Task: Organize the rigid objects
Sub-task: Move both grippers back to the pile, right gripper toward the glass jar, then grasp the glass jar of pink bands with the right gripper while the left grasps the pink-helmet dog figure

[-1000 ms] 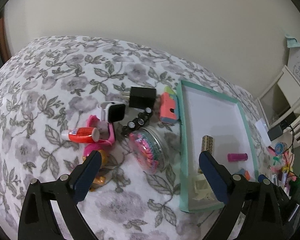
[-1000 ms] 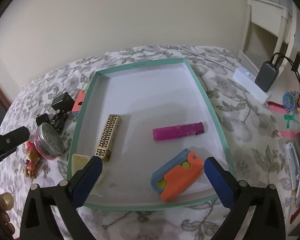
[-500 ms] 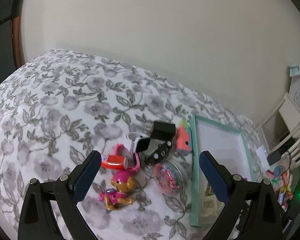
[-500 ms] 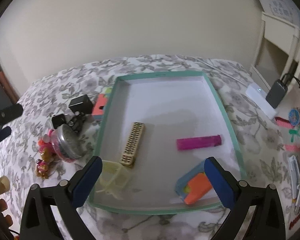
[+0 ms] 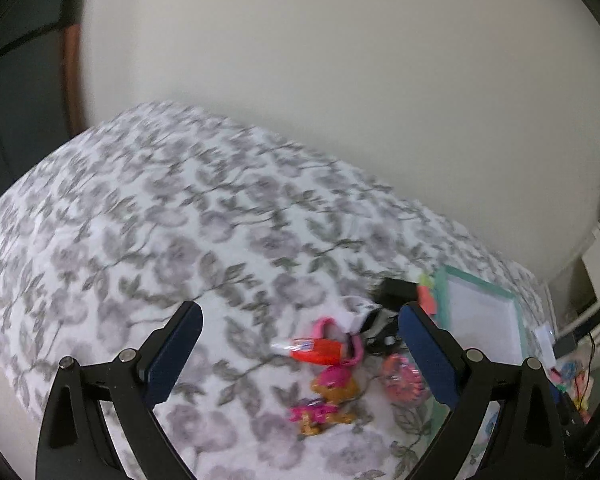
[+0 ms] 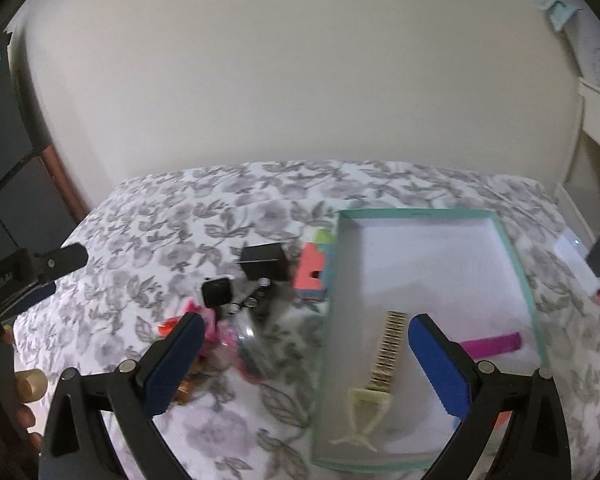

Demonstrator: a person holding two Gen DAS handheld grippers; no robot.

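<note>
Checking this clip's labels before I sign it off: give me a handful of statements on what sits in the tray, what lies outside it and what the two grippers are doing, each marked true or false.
1. The left gripper is open and holds nothing. True.
2. The gold patterned bar lies inside the teal-rimmed tray. True.
3. The black charger block is in the tray. False: it lies on the floral bedspread, left of the tray.
4. The right gripper is shut on the magenta tube. False: it is open and empty; the tube lies in the tray.
5. The small toy figure is outside the tray. True.
</note>
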